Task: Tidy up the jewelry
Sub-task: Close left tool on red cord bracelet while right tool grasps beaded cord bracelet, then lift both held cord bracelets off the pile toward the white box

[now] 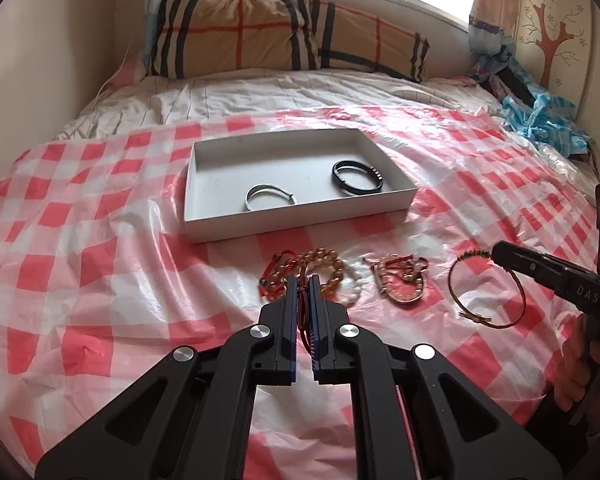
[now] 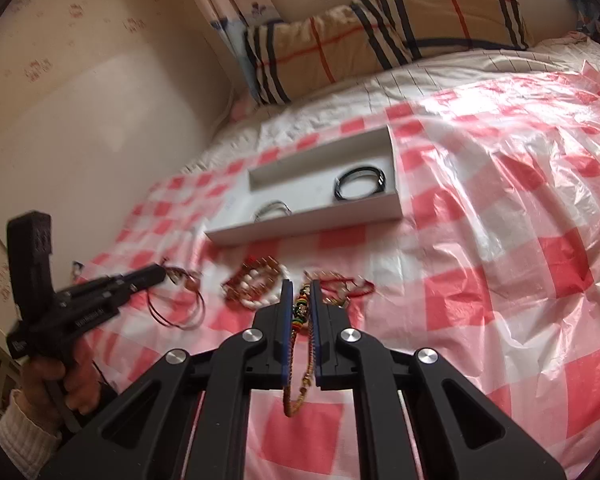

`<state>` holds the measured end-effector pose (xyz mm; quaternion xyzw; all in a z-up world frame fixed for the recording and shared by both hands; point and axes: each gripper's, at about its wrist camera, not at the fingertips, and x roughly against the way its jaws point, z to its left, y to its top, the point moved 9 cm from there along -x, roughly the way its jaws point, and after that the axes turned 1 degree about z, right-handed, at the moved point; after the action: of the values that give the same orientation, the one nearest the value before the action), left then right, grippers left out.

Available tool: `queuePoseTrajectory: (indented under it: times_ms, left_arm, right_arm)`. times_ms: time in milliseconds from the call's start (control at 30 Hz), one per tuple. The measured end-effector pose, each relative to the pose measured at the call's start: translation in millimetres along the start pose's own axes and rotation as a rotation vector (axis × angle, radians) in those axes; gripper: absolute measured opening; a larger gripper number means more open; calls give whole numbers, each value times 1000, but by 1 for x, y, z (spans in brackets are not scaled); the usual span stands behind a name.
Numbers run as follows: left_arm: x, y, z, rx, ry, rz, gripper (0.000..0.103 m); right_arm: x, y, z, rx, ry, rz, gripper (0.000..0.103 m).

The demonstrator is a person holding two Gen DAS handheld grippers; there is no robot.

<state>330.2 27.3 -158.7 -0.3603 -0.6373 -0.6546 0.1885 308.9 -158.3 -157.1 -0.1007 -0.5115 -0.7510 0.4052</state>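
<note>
Left gripper [image 1: 303,280]: jaws nearly closed, pinching thin red cord bracelet [image 1: 302,300]. Right gripper [image 2: 301,286]: nearly closed on braided multicoloured bracelet [image 2: 300,312]; shallow white cardboard tray [image 2: 300,228] beyond.

Left gripper [image 1: 302,286] with jaws nearly closed, pinching a thin red cord bracelet [image 1: 302,304], right gripper [image 2: 300,292] to its right, jaws clamped on a beaded cord bracelet [image 2: 302,312], each handle in a bare hand [image 2: 66,384].
</note>
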Motion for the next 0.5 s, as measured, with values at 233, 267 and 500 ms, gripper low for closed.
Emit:
queuePoseTrajectory:
  times_ms: [233,267,500]
  left_arm:
    - [19,0,-23,-20,12,-11,5]
    - [22,0,-26,-22,15,-14,5]
    - [58,4,-47,-53,49,-57,5]
  right_arm:
    - [29,7,12,-49,70,-92,9]
    - [34,7,15,-57,77,-105,9]
    - [70,12,45,-34,93,-168,9]
